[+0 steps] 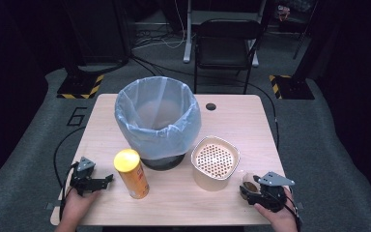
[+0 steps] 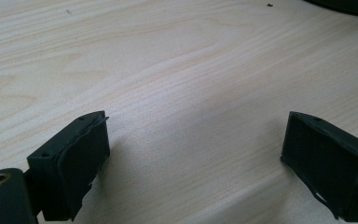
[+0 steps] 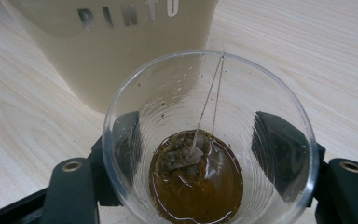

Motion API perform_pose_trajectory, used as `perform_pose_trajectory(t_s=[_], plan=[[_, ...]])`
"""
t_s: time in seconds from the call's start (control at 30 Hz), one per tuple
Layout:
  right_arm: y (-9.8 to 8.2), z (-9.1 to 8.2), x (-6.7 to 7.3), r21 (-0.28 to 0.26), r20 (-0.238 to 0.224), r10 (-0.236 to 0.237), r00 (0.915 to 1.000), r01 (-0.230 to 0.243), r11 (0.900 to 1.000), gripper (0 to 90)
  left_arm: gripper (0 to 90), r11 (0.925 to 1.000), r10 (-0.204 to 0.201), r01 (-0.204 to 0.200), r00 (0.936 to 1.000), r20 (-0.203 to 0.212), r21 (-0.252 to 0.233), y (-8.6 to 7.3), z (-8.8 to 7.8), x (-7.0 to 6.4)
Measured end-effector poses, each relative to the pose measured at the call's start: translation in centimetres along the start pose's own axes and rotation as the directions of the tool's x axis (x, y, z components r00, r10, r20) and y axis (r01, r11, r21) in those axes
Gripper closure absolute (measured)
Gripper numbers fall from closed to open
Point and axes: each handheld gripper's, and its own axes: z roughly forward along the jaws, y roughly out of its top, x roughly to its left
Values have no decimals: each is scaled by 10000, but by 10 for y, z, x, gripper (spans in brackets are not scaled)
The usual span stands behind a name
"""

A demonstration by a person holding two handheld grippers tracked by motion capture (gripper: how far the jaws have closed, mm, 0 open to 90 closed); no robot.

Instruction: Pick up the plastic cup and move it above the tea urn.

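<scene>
Clear plastic cup [image 3: 209, 140] seen upright, lower centre of the right gripper view, clamped on both sides. Brown liquid and a soaked tea bag [image 3: 186, 156] held at its bottom, string laid up the wall.

Yellow-lidded can [image 1: 131, 173]; brown tea [image 3: 196, 186]

"PINTO" in raised letters on beige container [image 3: 121, 51] wall, just behind clear cup [image 3: 209, 140]. White "6" on floor [image 1: 77, 116], left of table [image 1: 101, 135].
</scene>
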Motion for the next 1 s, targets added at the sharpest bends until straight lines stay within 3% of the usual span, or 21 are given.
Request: perform_pose_trajectory(t_s=[0.3, 0.37, 0.5, 1.0], plan=[[6, -5, -6, -29, -150, -242, 9996, 241, 9997, 349, 72, 10000, -2, 2, 10000, -2, -4, 0, 0, 0], [10, -7, -7, -114, -140, -312, 9994, 310, 9995, 353, 72, 10000, -2, 2, 10000, -2, -4, 0, 0, 0], [27, -16, -12, -173, -98, -896, 9959, 894, 9958, 359, 72, 10000, -35, 35, 10000, 30, -7, 0, 0, 0], [65, -29, -34, -496, -320, -1105, 9934, 1089, 9928, 360, 72, 10000, -6, 6, 10000, 1, -5, 0, 0, 0]])
